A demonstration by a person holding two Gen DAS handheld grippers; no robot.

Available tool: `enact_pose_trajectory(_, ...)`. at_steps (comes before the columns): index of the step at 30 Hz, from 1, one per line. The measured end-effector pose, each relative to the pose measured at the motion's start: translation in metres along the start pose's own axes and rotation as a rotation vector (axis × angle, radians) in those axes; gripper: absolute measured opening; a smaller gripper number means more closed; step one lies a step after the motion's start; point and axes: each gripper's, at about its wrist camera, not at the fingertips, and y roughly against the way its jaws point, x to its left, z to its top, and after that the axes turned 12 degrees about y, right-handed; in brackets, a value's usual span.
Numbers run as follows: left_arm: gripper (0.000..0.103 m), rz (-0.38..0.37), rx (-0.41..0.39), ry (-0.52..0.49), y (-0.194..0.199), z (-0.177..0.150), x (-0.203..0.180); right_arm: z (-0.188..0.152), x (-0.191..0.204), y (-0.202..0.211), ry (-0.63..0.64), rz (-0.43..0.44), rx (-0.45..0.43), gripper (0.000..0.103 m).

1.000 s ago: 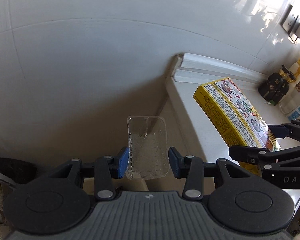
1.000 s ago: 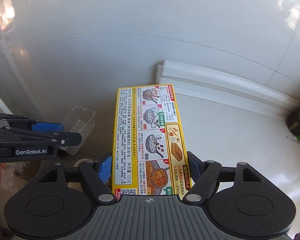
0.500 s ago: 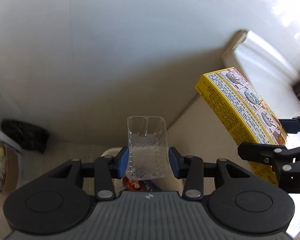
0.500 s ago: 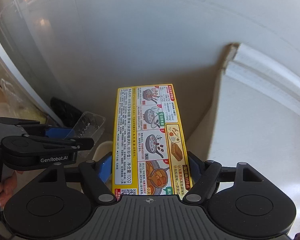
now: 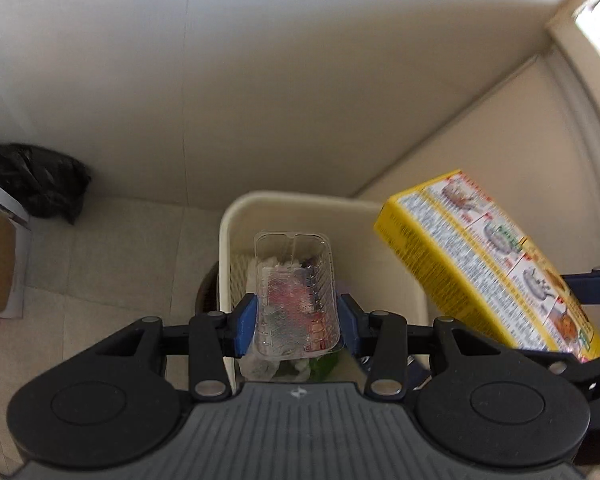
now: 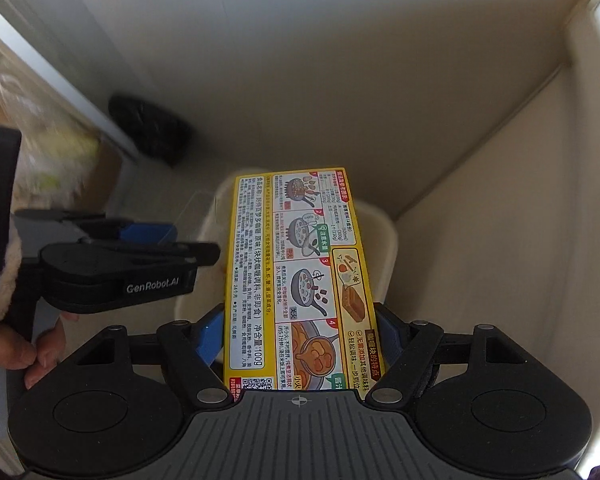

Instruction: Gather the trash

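1. Cream plastic bin [image 5: 384,216] stood on the floor in the corner, straight below both grippers, its mouth open upward and already holding rubbish.
2. Yellow box [image 6: 296,276], clamped across its width by the right gripper [image 6: 298,334], ran lengthways away from the gripper, far end over the bin's rim.
3. Clear tray [image 5: 296,292], pinched at its sides by the left gripper [image 5: 296,320], pointed its long axis down into the bin's mouth, the more centred of the two.
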Motion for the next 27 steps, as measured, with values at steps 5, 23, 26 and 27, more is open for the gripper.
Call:
enact_pose_trajectory(5, 0.041, 0.010, 0.075, -0.032, -0.039, -0.005, 0.003, 0.000, -0.010, -0.047, -0.022, 0.011, 0.125, 0.076)
enact_pose_trajectory(23, 0.069, 0.028, 0.119, -0.096, -0.067, -0.016, 0.000, -0.002, -0.013, -0.081, -0.022, 0.035, 0.195, 0.090)
enact_pose_trajectory(26, 0.069, 0.030, 0.117, -0.096, -0.067, -0.016, -0.001, -0.001, -0.009, -0.075, -0.004, 0.025, 0.190, 0.090)
enact_pose_trajectory(27, 0.070, 0.029, 0.116, -0.094, -0.066, -0.016, -0.001, 0.000, -0.007, -0.071, 0.002, 0.021, 0.188, 0.090)
